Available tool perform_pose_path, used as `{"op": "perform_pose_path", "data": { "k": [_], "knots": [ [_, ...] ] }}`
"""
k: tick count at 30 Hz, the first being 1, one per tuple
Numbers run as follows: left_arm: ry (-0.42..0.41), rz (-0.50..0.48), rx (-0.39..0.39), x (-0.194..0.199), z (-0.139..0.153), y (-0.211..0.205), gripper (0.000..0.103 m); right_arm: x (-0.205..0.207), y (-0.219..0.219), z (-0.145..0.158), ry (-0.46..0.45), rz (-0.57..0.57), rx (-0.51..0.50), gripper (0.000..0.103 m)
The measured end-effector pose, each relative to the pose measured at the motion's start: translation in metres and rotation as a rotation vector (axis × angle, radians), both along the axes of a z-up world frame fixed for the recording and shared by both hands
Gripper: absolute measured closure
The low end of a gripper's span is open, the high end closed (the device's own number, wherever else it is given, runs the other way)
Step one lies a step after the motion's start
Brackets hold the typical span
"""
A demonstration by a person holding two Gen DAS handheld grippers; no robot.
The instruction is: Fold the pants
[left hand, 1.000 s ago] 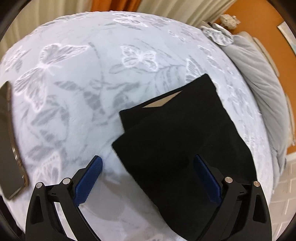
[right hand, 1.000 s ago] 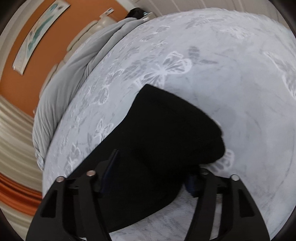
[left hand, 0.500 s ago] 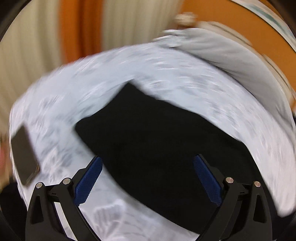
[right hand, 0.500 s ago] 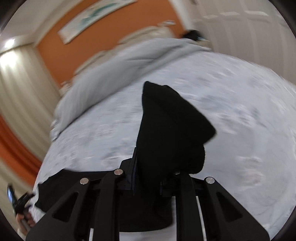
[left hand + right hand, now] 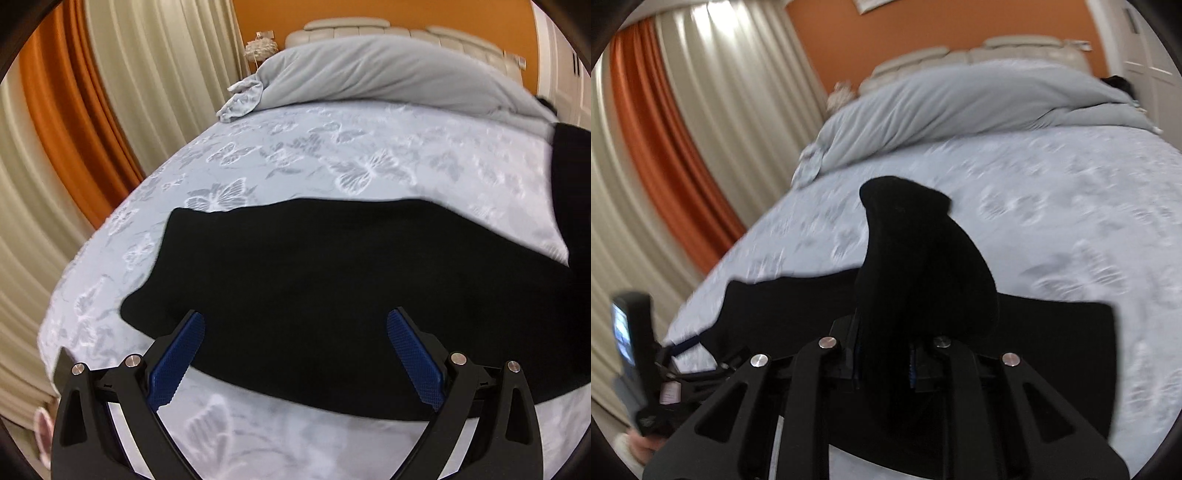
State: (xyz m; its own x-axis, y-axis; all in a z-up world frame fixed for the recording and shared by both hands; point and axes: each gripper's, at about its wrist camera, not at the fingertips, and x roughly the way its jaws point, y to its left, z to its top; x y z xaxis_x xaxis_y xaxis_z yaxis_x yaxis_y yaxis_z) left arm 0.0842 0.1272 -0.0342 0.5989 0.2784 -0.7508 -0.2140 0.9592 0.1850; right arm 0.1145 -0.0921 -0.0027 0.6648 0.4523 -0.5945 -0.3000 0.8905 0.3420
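The black pants (image 5: 332, 280) lie folded across the butterfly-patterned bedspread (image 5: 332, 155). My left gripper (image 5: 295, 354) is open, its blue pads (image 5: 177, 358) low over the near edge of the pants, holding nothing. My right gripper (image 5: 884, 365) is shut on a bunched end of the pants (image 5: 919, 266), which stands up lifted above the rest of the pants (image 5: 1052, 350) on the bed. That lifted end also shows at the right edge of the left wrist view (image 5: 572, 192).
A rolled grey duvet (image 5: 388, 74) lies along the headboard at the far side of the bed. Cream and orange curtains (image 5: 74, 122) hang to the left. The left gripper with its mounted phone (image 5: 631, 339) shows at the lower left of the right wrist view.
My right gripper closed on the end of the pants and lifted it up. My left gripper swung round from the pants' corner to face their long edge, still open.
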Motion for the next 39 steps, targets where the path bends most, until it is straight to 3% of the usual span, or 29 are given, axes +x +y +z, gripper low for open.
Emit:
{"op": "perform_pose_path", "data": {
  "k": [9,14,16,18,20,22,24,25,27,30,31,32,33,34,36,37,39],
  "knots": [
    [0.019,0.083,0.006,-0.008,-0.003,0.058,0.006,0.005,0.088,-0.049,0.076,0.115,-0.078,0.087],
    [0.019,0.110,-0.019,-0.011,-0.002,0.078,0.006,0.006,0.091,-0.046,0.084,0.125,-0.117,0.082],
    [0.017,0.117,-0.030,-0.012,0.000,0.082,0.006,0.007,0.092,-0.041,0.067,0.121,-0.176,0.080],
    [0.021,0.118,-0.057,-0.012,0.000,0.084,0.006,0.011,0.095,-0.048,0.087,0.139,-0.220,0.071],
    [0.029,0.120,-0.084,-0.012,0.000,0.085,0.006,0.013,0.101,-0.057,0.101,0.152,-0.276,0.052],
    [0.027,0.122,-0.103,-0.012,0.001,0.083,0.006,0.013,0.103,-0.063,0.086,0.150,-0.308,0.050],
    [0.020,0.117,-0.106,-0.013,0.004,0.078,0.006,0.017,0.104,-0.070,0.108,0.155,-0.293,0.069],
    [0.018,0.114,-0.104,-0.013,0.004,0.075,0.006,0.019,0.104,-0.071,0.116,0.156,-0.287,0.093],
    [0.016,0.111,-0.103,-0.012,0.005,0.073,0.006,0.021,0.103,-0.055,0.096,0.130,-0.259,0.093],
    [0.000,0.115,-0.112,-0.012,0.010,0.076,0.006,0.009,0.099,-0.006,-0.002,0.108,-0.161,0.093],
    [-0.008,0.120,-0.120,-0.012,0.012,0.079,0.006,0.006,0.101,0.002,-0.023,0.118,-0.147,0.090],
    [-0.011,0.123,-0.126,-0.012,0.013,0.080,0.006,0.006,0.109,0.002,-0.025,0.135,-0.147,0.079],
    [-0.012,0.127,-0.133,-0.011,0.014,0.082,0.006,0.009,0.119,-0.010,0.010,0.172,-0.168,0.058],
    [-0.009,0.132,-0.136,-0.010,0.013,0.084,0.006,0.013,0.131,-0.027,0.072,0.218,-0.209,0.027],
    [0.013,0.146,-0.136,-0.006,0.007,0.088,0.006,0.010,0.139,-0.055,0.149,0.253,-0.330,0.045],
    [0.023,0.153,-0.140,-0.005,0.005,0.090,0.006,0.004,0.132,-0.052,0.130,0.262,-0.332,0.045],
    [0.026,0.158,-0.150,-0.006,0.004,0.093,0.006,-0.010,0.089,-0.024,0.052,0.185,-0.309,0.032]
  ]
}}
